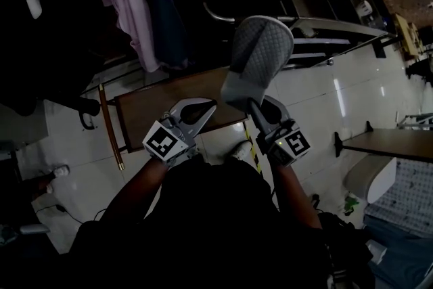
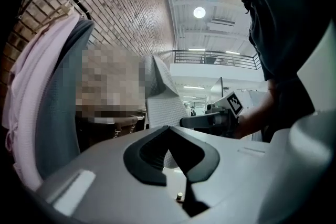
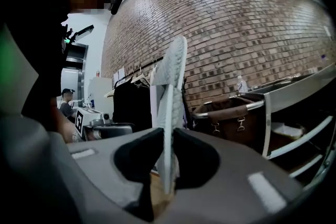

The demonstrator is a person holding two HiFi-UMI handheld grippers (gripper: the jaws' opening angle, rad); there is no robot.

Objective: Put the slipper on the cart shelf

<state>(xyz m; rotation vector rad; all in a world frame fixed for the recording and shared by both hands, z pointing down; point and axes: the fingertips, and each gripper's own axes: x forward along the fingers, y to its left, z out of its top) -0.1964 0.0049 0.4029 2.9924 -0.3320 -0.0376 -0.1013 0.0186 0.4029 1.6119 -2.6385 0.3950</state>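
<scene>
A grey quilted slipper (image 1: 257, 61) stands upright, sole edge on, with my right gripper (image 1: 254, 108) shut on its heel end. In the right gripper view the slipper (image 3: 170, 102) rises between the two black pads, which press on both of its sides. My left gripper (image 1: 193, 112) hovers just left of it, its tips together and nothing between them. The left gripper view shows the slipper (image 2: 163, 97) ahead and the right gripper (image 2: 210, 120) beside it. The metal cart (image 1: 318, 27) with its shelves stands beyond, to the right.
A brown wooden bench (image 1: 176, 95) lies under both grippers. A clothes rack with a pink garment (image 1: 128, 3) stands at the left. A brown canvas bin (image 3: 231, 113) hangs next to the cart's shelf rails (image 3: 299, 86). A brick wall rises behind.
</scene>
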